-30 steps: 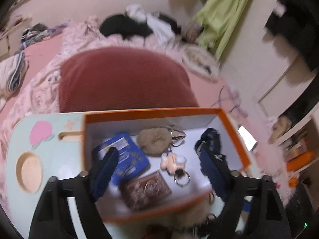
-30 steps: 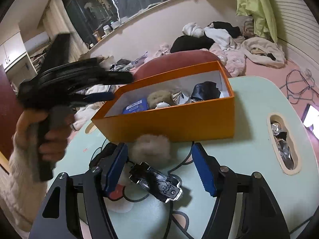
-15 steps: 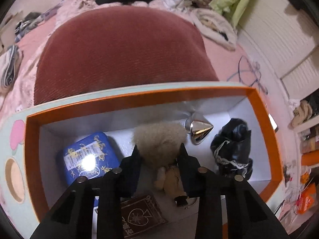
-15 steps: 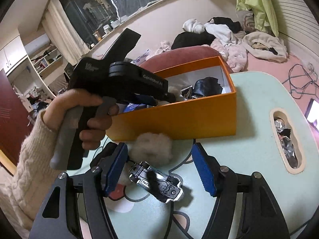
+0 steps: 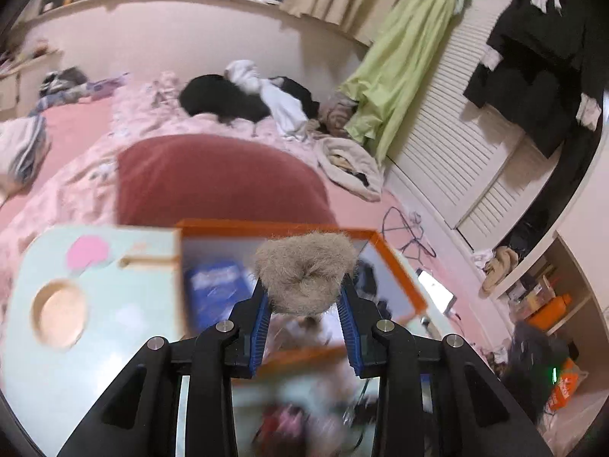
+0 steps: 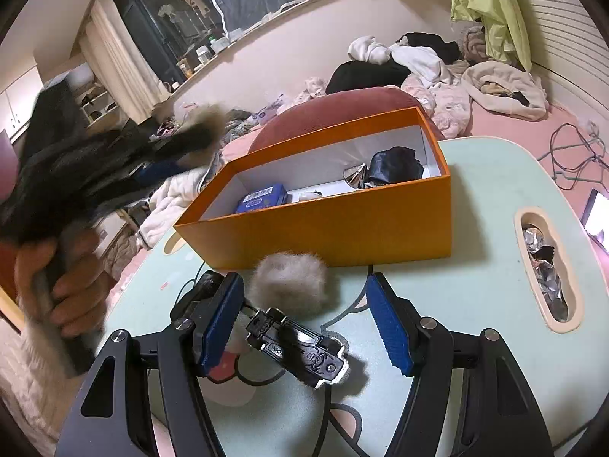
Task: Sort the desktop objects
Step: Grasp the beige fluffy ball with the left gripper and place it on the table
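Your left gripper (image 5: 306, 302) is closed on a beige fluffy scrunchie (image 5: 306, 274); the blue pads (image 5: 262, 316) press it from both sides and the fluff stands out above the fingertips. Just behind and below this claw is the orange box (image 5: 396, 266), with a blue packet (image 5: 217, 289) to the left of the fingers, though this view is blurred and what else lies in the box there I cannot tell. Your right gripper (image 6: 304, 323) stands wide with nothing pressed between its pads. Between its fingers, close to the camera, lies a black and silver clip (image 6: 300, 350) on the pale green table (image 6: 475, 266), and a second grey fluffy ball (image 6: 289, 285) rests just ahead of it, touching the near wall of the box. To the left of this claw your hand (image 6: 64, 285) holds the other gripper, blurred, in the air beside the box.
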### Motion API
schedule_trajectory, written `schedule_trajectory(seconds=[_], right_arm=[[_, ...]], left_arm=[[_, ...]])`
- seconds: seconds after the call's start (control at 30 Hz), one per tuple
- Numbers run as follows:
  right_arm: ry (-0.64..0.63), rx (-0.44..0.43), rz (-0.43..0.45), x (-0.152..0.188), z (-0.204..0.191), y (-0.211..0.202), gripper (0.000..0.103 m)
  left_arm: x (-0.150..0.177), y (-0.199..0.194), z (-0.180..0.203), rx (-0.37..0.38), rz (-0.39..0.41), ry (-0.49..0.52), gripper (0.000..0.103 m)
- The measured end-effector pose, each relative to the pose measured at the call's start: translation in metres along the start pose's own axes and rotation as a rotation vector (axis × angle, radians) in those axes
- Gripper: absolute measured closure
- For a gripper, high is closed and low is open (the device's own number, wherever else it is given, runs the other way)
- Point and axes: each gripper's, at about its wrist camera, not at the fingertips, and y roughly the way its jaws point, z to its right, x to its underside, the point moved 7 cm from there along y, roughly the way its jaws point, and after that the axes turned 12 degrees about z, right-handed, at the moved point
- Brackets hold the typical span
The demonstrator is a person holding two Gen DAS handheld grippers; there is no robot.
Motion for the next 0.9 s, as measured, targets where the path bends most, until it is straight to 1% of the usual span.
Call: schedule_trajectory(seconds=[0.1,0.17,0.3,0.37,0.4,0.47,0.57,0.6,0.63,0.67,0.73,0.8,0.83,0.9], right_arm=[[-0.002,0.0,-0.007,0.0,-0.001,0.001,0.036],[-0.006,0.001,-0.01,0.0,-0.001,0.001,0.036],[-0.02,0.01,-0.009,0.0,-0.002,0.0,0.036],[-0.024,0.015,-0.007,-0.001,-0.003,0.0,0.036],[-0.028,0.018,-0.007,-0.001,-0.004,0.0,0.036],[-0.042,0.023,-0.012,-0.001,-0.005,0.0,0.036],[-0.059,0.034,-0.007,-0.001,-0.008,-0.001,0.036],[-0.062,0.035,-0.004,-0.002,-0.009,-0.002,0.036],[-0.065,0.036,-0.001,-0.002,-0.009,-0.002,0.036],[-0.067,0.037,0.001,-0.002,-0.01,-0.002,0.036],[-0.067,0.039,0.004,-0.005,-0.011,-0.003,0.036],[-0.06,0.015,0.021,-0.013,-0.013,-0.004,0.036],[-0.056,-0.001,0.034,-0.019,-0.015,-0.005,0.036],[-0.045,-0.06,0.058,-0.04,-0.022,-0.004,0.036]], left_arm=[[0.023,-0.031,-0.032,-0.083,0.002,-0.018,0.071],[0.043,-0.041,-0.045,-0.11,-0.016,-0.032,0.071],[0.082,-0.036,-0.055,-0.149,-0.08,-0.061,0.071],[0.095,-0.031,-0.055,-0.143,-0.093,-0.079,0.069],[0.097,-0.029,-0.053,-0.13,-0.086,-0.093,0.067],[0.098,-0.028,-0.047,-0.091,-0.063,-0.132,0.044],[0.09,-0.036,-0.037,-0.033,-0.003,-0.154,0.026],[0.087,-0.04,-0.035,-0.028,0.02,-0.149,0.022],[0.085,-0.043,-0.035,-0.034,0.039,-0.14,0.015],[0.084,-0.045,-0.036,-0.043,0.054,-0.128,0.012],[0.085,-0.048,-0.041,-0.077,0.065,-0.104,0.012],[0.09,-0.048,-0.05,-0.116,0.059,-0.099,0.012],[0.093,-0.047,-0.056,-0.123,0.053,-0.111,0.012],[0.1,-0.043,-0.062,-0.108,0.028,-0.157,0.012]])
